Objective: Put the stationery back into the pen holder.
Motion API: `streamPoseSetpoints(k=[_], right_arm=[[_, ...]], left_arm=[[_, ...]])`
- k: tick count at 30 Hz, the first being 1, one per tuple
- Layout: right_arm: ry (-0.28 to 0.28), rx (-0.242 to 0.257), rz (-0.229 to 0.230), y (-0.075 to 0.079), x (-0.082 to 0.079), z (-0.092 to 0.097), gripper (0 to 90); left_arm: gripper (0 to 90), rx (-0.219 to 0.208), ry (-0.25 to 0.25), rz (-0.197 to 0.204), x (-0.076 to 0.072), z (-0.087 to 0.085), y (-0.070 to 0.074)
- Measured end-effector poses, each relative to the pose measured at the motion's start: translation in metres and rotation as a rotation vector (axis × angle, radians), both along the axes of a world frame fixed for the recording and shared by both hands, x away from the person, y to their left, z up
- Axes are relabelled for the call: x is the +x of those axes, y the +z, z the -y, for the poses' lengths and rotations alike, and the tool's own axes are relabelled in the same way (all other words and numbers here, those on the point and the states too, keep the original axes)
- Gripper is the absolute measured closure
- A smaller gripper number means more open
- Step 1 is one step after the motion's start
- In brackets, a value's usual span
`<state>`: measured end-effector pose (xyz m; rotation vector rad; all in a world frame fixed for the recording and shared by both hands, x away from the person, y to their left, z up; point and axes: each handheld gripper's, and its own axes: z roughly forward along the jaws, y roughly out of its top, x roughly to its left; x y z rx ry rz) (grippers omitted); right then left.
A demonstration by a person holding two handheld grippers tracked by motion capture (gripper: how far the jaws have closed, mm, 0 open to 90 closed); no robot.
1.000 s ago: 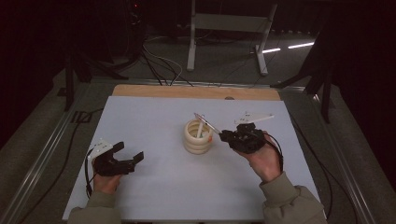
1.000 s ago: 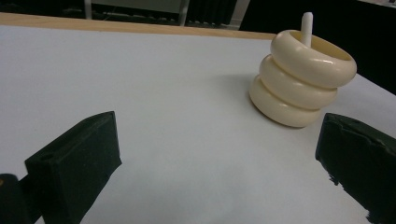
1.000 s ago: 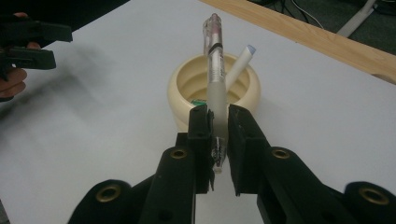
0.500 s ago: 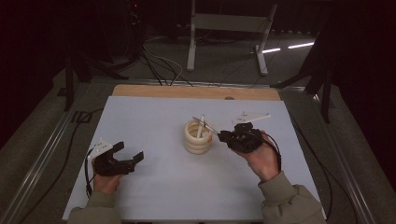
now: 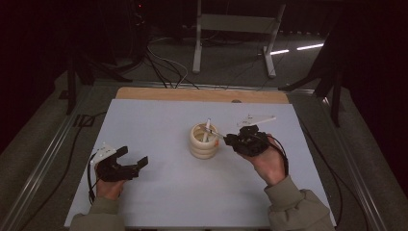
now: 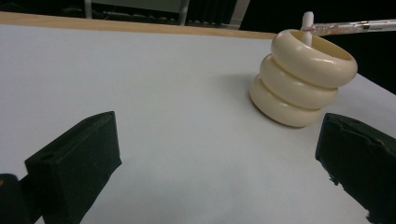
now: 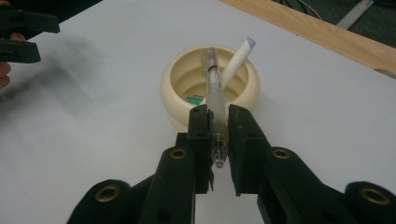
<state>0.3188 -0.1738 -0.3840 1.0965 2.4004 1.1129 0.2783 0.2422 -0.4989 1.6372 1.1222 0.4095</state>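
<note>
Right gripper (image 7: 214, 135) was clamped on a clear pen (image 7: 212, 93), jaws nearly closed around the barrel, the pen held close to level with its far end out over the mouth of the cream ribbed holder (image 5: 203, 142). The holder sat mid-table on the white tabletop (image 5: 159, 192), with a white stick-like item (image 7: 237, 59) already leaning inside and something green at the bottom. Left gripper (image 5: 126, 166) rested on the table well off to the left, jaws wide apart, nothing in them. Risks as I read it: the pen was near horizontal, so letting go like that would likely lay it across the rim and let it roll off. Tipping it down could knock the leaning stick or shove the holder, which nothing was steadying. The grip also sat near the pen's end, so it could pivot in the pads.
</note>
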Motion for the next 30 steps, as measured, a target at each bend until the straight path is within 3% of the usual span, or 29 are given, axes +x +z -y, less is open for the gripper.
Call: streamPoseSetpoints(k=[14, 18, 30], right_arm=[[-0.024, -0.029, 0.034, 0.003, 0.007, -0.013, 80.8], [-0.035, -0.065, 0.053, 0.003, 0.007, -0.015, 80.8], [-0.031, -0.054, 0.029, 0.001, 0.014, -0.019, 80.5]], left_arm=[[0.3, -0.006, 0.002, 0.001, 0.000, 0.000, 0.000], [0.3, -0.006, 0.003, 0.000, 0.000, 0.000, 0.000], [0.3, -0.006, 0.005, -0.002, 0.001, 0.001, -0.001]])
